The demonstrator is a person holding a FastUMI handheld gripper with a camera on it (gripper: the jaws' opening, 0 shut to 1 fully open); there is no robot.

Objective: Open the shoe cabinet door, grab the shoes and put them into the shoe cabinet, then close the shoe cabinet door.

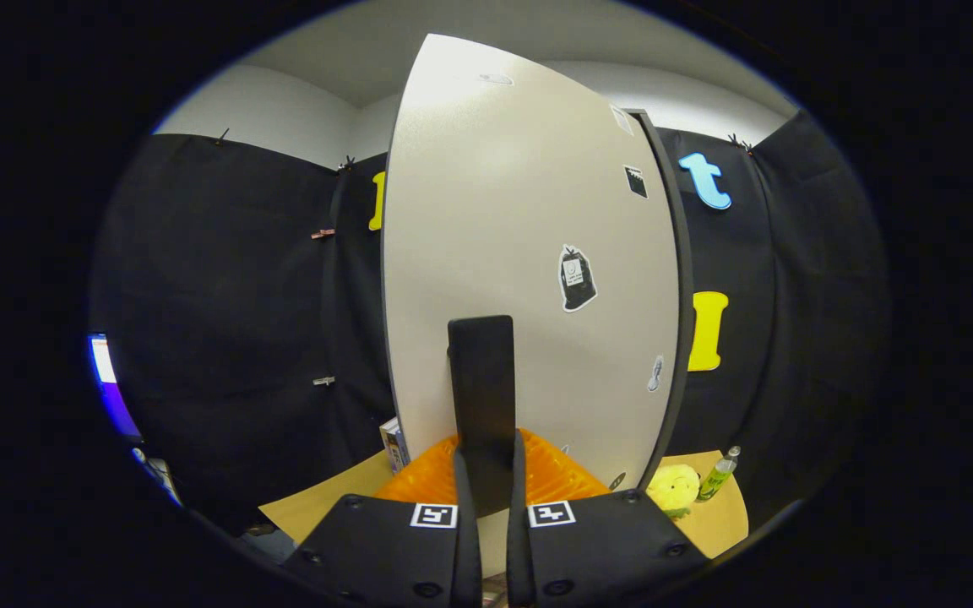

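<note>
Booth: tan tabletop point(326, 502), black cloth walls.
Cabinet door point(529, 279): stiff pale panel, directly ahead.
Handle point(481, 397): dark, rigid upright bar; best hold.
Gripper point(493, 473): fingers nearly together, clamping the handle's lower end.

No text can be read: the stickers point(577, 279) on the door point(529, 279) and the bottle point(718, 476) label are too small

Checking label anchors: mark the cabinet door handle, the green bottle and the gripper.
door handle point(481, 384), gripper view, mid of the dark upright bar between the fingers.
green bottle point(716, 478), gripper view, its body, beside the yellow plush toy point(674, 488).
gripper point(486, 481), gripper view, midway between fingertips, shut on the handle.
</note>
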